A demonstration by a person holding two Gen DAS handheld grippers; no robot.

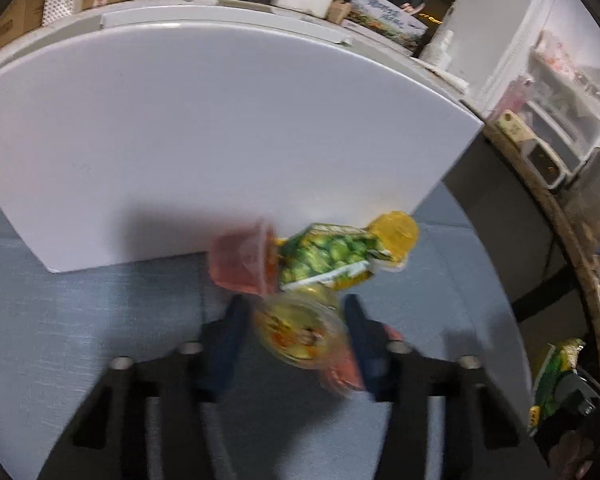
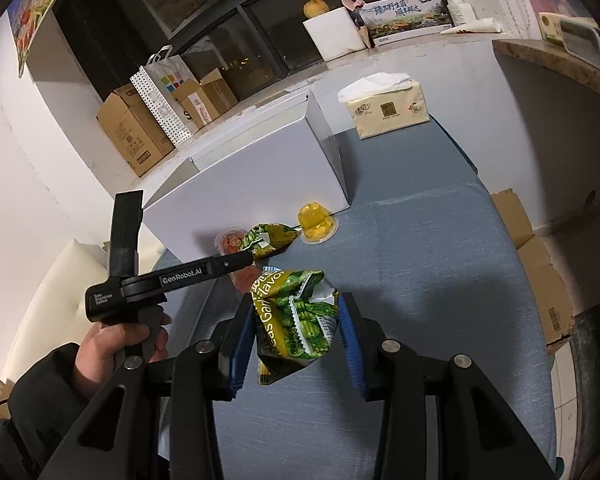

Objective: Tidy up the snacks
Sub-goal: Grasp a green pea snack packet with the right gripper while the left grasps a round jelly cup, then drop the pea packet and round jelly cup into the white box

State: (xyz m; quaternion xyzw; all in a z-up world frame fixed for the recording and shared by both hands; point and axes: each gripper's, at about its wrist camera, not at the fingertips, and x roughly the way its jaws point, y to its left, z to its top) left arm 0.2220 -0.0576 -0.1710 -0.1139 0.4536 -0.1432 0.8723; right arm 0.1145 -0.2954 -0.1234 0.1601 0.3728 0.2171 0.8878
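Against the white box [image 2: 260, 168] near the table's [image 2: 420, 280] far edge lie 2 jelly cups and a pea packet [image 2: 270, 236]. Left gripper [image 1: 296, 332] is nearest, jaws closing around a blurred jelly cup [image 1: 300, 332], grip uncertain. Right gripper [image 2: 296, 324] clamps a green pea bag [image 2: 296, 320], long axis upright.

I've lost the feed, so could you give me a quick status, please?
Right gripper shut on pea bag. Left gripper holding jelly cup. White box closed.

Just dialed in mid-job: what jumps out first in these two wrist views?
The green pea snack bag held between the right gripper's jaws, above the blue tablecloth. Beyond it, a yellow jelly cup and a second green bag lie against the big white box. The left gripper holds a blurred jelly cup.
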